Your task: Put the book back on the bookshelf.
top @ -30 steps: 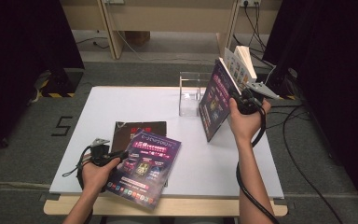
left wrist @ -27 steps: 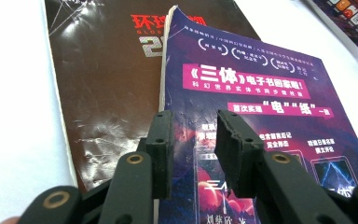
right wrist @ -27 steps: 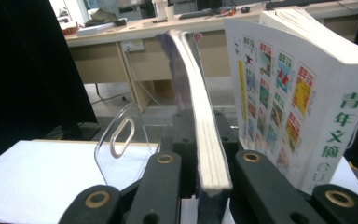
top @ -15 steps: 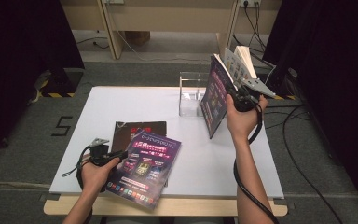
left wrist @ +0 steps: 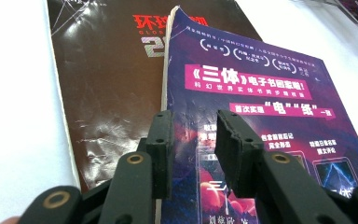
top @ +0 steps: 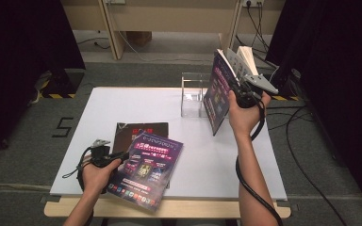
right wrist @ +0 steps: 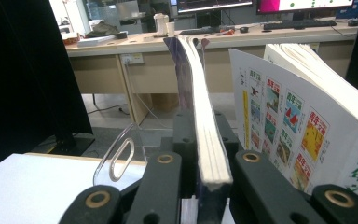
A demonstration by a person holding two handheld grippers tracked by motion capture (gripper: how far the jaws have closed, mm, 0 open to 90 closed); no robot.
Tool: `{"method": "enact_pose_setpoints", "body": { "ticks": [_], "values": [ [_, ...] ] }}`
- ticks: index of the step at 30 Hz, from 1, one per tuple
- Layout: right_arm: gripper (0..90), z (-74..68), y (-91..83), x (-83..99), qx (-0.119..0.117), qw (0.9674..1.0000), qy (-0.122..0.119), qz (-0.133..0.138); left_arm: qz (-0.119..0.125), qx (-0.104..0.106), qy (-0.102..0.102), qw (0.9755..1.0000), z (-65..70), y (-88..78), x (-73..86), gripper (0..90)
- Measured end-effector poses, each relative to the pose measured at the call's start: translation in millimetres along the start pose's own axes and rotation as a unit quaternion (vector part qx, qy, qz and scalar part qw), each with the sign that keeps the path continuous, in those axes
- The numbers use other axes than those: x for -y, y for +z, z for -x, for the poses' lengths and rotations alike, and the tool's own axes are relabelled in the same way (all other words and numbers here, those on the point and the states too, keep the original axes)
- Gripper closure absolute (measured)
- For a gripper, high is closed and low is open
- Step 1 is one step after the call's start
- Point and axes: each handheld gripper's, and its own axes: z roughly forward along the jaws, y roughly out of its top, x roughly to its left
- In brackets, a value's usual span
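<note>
Lifted slightly toward the stand (top: 192,94), the magazine (top: 219,96) stays upright, clamped between right claw (top: 242,92) jaws.

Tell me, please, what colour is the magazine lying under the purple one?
Dark brown magazine, red title; clearest in the left gripper view.

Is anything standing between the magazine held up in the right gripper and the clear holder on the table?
Nothing visible does. The right gripper is shut on the upright magazine, right beside the clear holder. The white-covered book is on its far side.

High view overhead, facing forward-down; gripper views close, sharing table (top: 136,101).
</note>
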Motion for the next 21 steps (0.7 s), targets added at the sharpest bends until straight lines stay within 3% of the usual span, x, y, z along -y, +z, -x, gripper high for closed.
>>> {"method": "enact_pose_setpoints", "body": {
  "ticks": [21],
  "values": [
    [84.4,-2.3,11.9,-10.2,0.010,0.9999,-0.007,0.008,-0.003,-0.002,0.001,1.0000,-1.1,-0.5,-0.4,66.3]
  ]
}}
